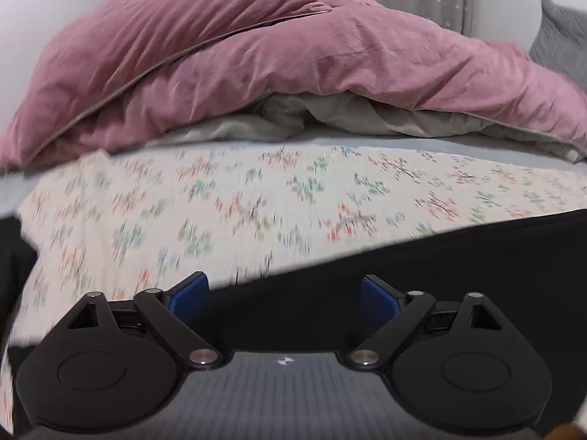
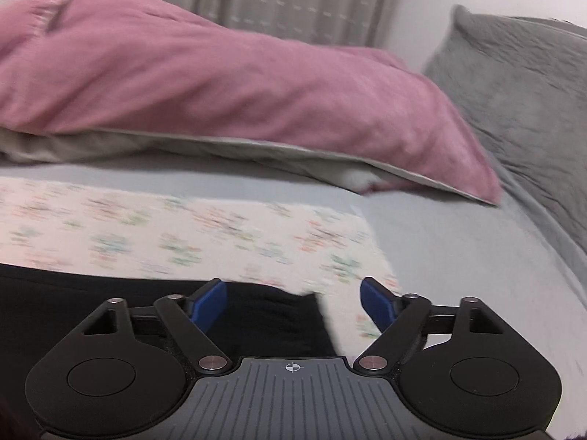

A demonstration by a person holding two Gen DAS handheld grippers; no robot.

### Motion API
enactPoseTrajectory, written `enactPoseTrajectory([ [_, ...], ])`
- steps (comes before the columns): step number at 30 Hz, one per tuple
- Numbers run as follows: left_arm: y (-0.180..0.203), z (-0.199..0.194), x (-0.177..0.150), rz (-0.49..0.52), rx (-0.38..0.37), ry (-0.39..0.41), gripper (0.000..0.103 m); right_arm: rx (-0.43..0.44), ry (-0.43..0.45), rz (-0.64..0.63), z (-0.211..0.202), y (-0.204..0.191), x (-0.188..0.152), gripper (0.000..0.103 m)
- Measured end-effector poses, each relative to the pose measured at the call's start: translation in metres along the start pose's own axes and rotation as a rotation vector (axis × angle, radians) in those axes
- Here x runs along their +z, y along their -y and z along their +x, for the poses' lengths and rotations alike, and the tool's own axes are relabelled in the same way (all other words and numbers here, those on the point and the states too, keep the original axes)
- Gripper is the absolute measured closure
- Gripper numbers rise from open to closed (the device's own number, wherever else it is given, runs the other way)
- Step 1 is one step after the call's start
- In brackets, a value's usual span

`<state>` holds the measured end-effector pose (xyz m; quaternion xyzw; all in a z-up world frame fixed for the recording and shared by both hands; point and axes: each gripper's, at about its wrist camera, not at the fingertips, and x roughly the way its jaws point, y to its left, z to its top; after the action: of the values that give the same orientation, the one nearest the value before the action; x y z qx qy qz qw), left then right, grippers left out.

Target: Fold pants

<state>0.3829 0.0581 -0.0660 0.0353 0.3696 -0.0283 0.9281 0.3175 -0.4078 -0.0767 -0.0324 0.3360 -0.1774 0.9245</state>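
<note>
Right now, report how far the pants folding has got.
Done: the black fabric pants lie spread on the floral-print cloth, edge straight, no fold visible. In hand: nothing; the left gripper and right gripper hover open above the pants, fingers apart. Left: gripping and apparently every fold.
</note>
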Motion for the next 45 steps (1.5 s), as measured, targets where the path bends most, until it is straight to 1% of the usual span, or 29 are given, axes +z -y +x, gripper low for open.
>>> enactPoseTrajectory([
  [4, -0.011, -0.033, -0.022, -0.049, -0.002, -0.070, 0.000, 0.121, 0.006, -0.030, -0.036, -0.031, 0.013, 0.016],
  [6, -0.021, -0.047, -0.032, -0.072, 0.008, -0.092, 0.000, 0.172, 0.001, -0.035, -0.052, -0.047, 0.018, 0.012],
  [8, -0.033, -0.058, -0.040, -0.121, 0.031, -0.112, 0.000, 0.237, -0.009, -0.025, -0.068, -0.066, 0.021, 0.009],
  [10, -0.049, -0.067, -0.047, -0.170, 0.044, -0.131, 0.000, 0.291, -0.021, -0.018, -0.082, -0.086, 0.023, 0.008],
  [12, -0.062, -0.076, -0.054, -0.214, 0.055, -0.142, 0.000, 0.335, -0.040, -0.011, -0.092, -0.109, 0.024, 0.008],
  [15, -0.081, -0.084, -0.064, -0.272, 0.075, -0.136, 0.000, 0.388, -0.060, -0.018, -0.104, -0.145, 0.027, 0.008],
  [17, -0.093, -0.083, -0.069, -0.298, 0.108, -0.134, 0.000, 0.412, -0.066, -0.030, -0.109, -0.169, 0.030, 0.008],
  [19, -0.104, -0.076, -0.073, -0.336, 0.143, -0.160, 0.000, 0.452, -0.082, -0.064, -0.111, -0.199, 0.032, 0.008],
  [20, -0.109, -0.073, -0.075, -0.364, 0.147, -0.171, 0.000, 0.471, -0.089, -0.088, -0.113, -0.215, 0.034, 0.008],
  [23, -0.118, -0.066, -0.076, -0.397, 0.115, -0.189, 0.000, 0.513, -0.091, -0.193, -0.116, -0.266, 0.037, 0.008],
  [26, -0.123, -0.064, -0.079, -0.424, 0.115, -0.177, 0.000, 0.559, -0.074, -0.318, -0.119, -0.317, 0.036, 0.008],
  [28, -0.124, -0.061, -0.083, -0.426, 0.105, -0.190, 0.000, 0.588, -0.067, -0.403, -0.118, -0.351, 0.036, 0.008],
  [30, -0.129, -0.058, -0.086, -0.437, 0.083, -0.203, 0.000, 0.603, -0.069, -0.483, -0.116, -0.382, 0.036, 0.008],
  [33, -0.133, -0.059, -0.092, -0.446, 0.070, -0.193, 0.000, 0.599, -0.062, -0.568, -0.107, -0.421, 0.034, 0.008],
  [36, -0.134, -0.057, -0.096, -0.451, 0.062, -0.188, 0.000, 0.590, -0.039, -0.608, -0.097, -0.444, 0.031, 0.008],
  [39, -0.131, -0.055, -0.096, -0.423, 0.061, -0.193, 0.000, 0.602, -0.034, -0.679, -0.083, -0.468, 0.030, 0.008],
  [41, -0.131, -0.053, -0.097, -0.420, 0.059, -0.197, 0.000, 0.601, -0.055, -0.720, -0.074, -0.481, 0.029, 0.008],
  [43, -0.131, -0.052, -0.098, -0.419, 0.057, -0.199, 0.000, 0.599, -0.096, -0.755, -0.062, -0.491, 0.029, 0.008],
  [45, -0.131, -0.051, -0.099, -0.417, 0.059, -0.201, 0.000, 0.568, -0.143, -0.815, -0.050, -0.501, 0.023, 0.008],
])
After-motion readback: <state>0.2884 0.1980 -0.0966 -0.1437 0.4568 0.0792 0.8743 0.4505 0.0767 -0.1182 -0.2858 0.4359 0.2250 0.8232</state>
